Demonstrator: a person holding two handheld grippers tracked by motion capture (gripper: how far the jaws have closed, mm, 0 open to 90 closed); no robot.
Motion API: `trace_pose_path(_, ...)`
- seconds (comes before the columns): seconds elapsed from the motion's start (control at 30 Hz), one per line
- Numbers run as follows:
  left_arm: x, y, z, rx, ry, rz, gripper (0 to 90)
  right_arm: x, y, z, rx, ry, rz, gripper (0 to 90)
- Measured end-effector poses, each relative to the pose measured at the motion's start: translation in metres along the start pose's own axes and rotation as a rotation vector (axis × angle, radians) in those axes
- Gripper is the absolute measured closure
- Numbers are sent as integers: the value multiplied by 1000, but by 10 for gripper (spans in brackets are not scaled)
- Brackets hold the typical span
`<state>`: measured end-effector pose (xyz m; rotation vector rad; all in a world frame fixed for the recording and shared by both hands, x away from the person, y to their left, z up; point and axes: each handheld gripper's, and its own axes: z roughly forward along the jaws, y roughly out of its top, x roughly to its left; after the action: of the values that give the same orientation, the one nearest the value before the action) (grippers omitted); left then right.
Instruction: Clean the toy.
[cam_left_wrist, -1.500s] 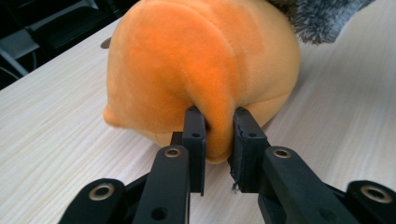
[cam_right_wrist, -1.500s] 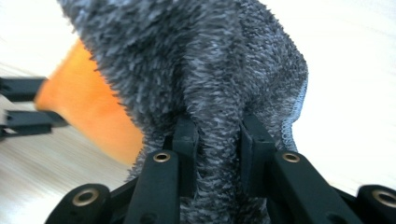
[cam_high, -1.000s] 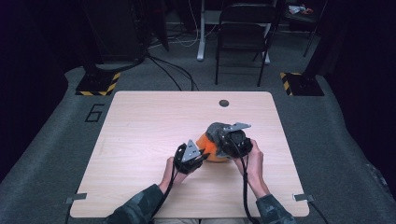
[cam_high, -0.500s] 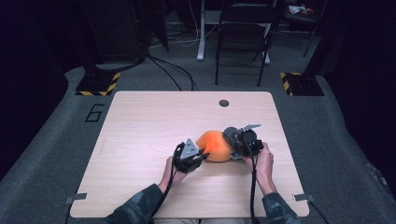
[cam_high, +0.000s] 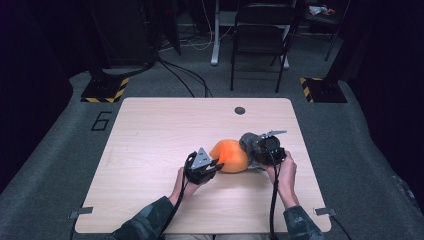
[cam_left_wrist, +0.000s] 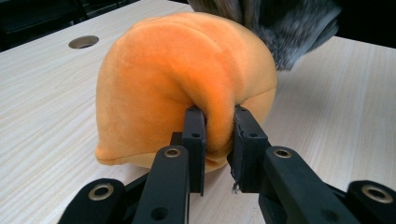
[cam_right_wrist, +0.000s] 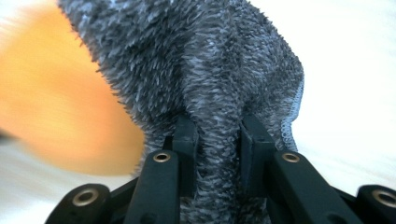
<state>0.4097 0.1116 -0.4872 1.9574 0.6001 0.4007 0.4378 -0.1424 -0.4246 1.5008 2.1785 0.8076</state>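
While clamped on a pinched fold of the orange plush cushion (cam_left_wrist: 187, 79), left gripper (cam_left_wrist: 218, 135) rests low on the wooden table (cam_high: 150, 140), jaws nearly together with the soft fabric bulging between. Sits near the table's middle, that cushion (cam_high: 229, 155), partly drawn out of the grey fuzzy cover (cam_right_wrist: 201, 60), whose shaggy pile drapes over its far right end. Further right, right gripper (cam_right_wrist: 217, 140) grips a ridge of the cover (cam_high: 248, 142), jaws squeezed tight on the fur. Against a second earlier: much more orange bared, then mostly wrapped in grey; right gripper (cam_high: 267, 147) and cover shifted rightward, off the cushion; left gripper (cam_high: 202, 165) unmoved. Round grommet hole (cam_high: 240, 110) beyond, near the far edge.
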Motion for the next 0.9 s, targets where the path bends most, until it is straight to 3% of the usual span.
trace_pose_path(0.07, -1, 0, 0, 0, -3, 3, 774, 11, 4, -10, -39, 32, -13, 715)
trace_pose_path(0.23, -2, 0, 0, -5, 1, 2, 773, 46, 10, -21, -94, 98, -114, 714)
trace_pose_path(0.3, -2, 1, 1, -5, 1, 3, 774, 59, 10, -21, -86, 100, -142, 714)
trace_pose_path(0.37, -2, 0, 0, 1, -2, 0, 774, 63, 9, -16, -81, 69, -169, 715)
trace_pose_path(0.8, -1, -1, 1, 1, -5, -3, 773, 27, 1, 0, 0, 36, -80, 714)
trace_pose_path(0.9, 0, -1, 1, 0, -2, -1, 773, 16, -1, 6, 25, 5, -62, 714)
